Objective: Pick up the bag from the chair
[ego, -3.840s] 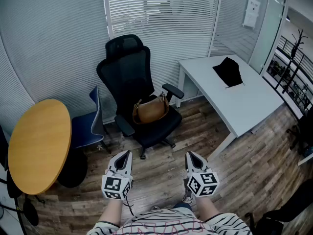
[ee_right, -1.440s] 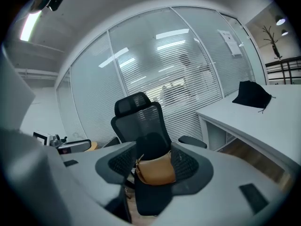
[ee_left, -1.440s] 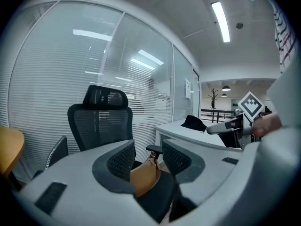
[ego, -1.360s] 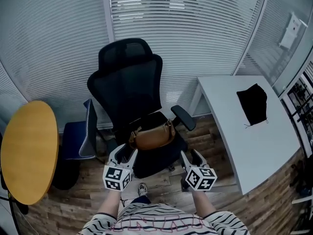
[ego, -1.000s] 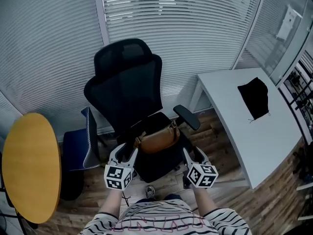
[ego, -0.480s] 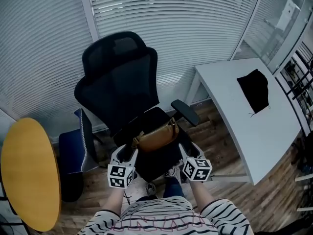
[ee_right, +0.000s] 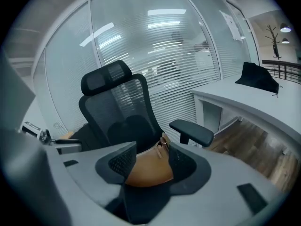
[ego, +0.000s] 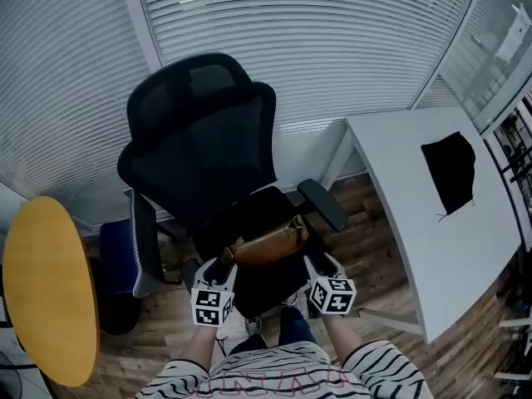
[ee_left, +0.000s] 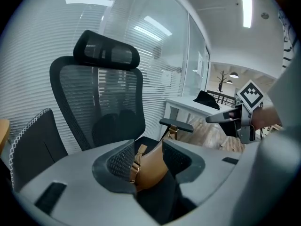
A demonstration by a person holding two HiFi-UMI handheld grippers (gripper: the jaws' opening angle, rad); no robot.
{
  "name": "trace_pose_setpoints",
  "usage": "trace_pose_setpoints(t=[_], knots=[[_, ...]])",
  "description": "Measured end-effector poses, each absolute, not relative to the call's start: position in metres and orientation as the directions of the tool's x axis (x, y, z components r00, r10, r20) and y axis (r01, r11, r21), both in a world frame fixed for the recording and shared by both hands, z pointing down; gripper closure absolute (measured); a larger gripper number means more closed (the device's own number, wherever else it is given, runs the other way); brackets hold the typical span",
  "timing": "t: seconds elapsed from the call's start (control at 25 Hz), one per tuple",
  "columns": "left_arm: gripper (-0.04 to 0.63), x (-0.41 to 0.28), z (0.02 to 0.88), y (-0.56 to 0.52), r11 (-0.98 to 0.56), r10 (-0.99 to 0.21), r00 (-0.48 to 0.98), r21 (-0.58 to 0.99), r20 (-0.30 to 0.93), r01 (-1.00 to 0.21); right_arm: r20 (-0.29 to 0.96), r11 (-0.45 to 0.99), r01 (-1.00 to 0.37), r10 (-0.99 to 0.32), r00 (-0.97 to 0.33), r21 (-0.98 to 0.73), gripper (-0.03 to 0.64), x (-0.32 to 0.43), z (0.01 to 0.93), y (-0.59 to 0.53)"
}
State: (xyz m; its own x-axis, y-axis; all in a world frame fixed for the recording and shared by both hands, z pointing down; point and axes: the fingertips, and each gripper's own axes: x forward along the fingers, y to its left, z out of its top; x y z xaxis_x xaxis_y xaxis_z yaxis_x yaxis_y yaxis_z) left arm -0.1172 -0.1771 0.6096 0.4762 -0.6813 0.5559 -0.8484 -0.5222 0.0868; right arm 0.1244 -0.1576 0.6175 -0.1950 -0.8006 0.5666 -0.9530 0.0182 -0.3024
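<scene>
A tan leather bag (ego: 268,243) lies on the seat of a black mesh office chair (ego: 204,144). My left gripper (ego: 214,274) hangs open just short of the bag's left end. My right gripper (ego: 320,271) hangs open just short of its right end. In the left gripper view the bag (ee_left: 149,166) shows between the open jaws, its strap buckle toward the left jaw. In the right gripper view the bag (ee_right: 149,166) fills the gap between the open jaws, beyond them. Neither gripper touches it.
A white desk (ego: 432,198) with a black cloth (ego: 451,173) stands to the right. A round yellow table (ego: 46,285) and a dark blue chair (ego: 133,248) stand to the left. Blinds cover the glass wall behind. The chair's right armrest (ego: 322,204) juts toward the desk.
Over the earlier frames I walked up to the chair. Both open grippers closed in on the bag, and in the last half second the view shifted slightly with them a little nearer.
</scene>
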Motion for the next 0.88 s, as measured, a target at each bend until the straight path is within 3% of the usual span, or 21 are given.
trace_pose_setpoints(t=[0.4, 0.64, 0.88], knots=[[0.426, -0.109, 0.664, -0.206, -0.421, -0.677, 0.369, 0.077, 0.637, -0.904, 0.642, 0.078, -0.959, -0.727, -0.243, -0.274, 0.396, 0.136, 0.683, -0.221], [0.363, -0.108, 0.694, -0.221, -0.361, -0.668, 0.285, 0.036, 0.688, -0.932, 0.637, 0.117, -0.947, -0.714, -0.291, -0.301, 0.394, 0.132, 0.711, -0.254], [0.348, -0.100, 0.720, -0.235, -0.351, -0.661, 0.259, 0.015, 0.704, -0.936, 0.617, 0.163, -0.932, -0.710, -0.339, -0.325, 0.374, 0.123, 0.737, -0.281]])
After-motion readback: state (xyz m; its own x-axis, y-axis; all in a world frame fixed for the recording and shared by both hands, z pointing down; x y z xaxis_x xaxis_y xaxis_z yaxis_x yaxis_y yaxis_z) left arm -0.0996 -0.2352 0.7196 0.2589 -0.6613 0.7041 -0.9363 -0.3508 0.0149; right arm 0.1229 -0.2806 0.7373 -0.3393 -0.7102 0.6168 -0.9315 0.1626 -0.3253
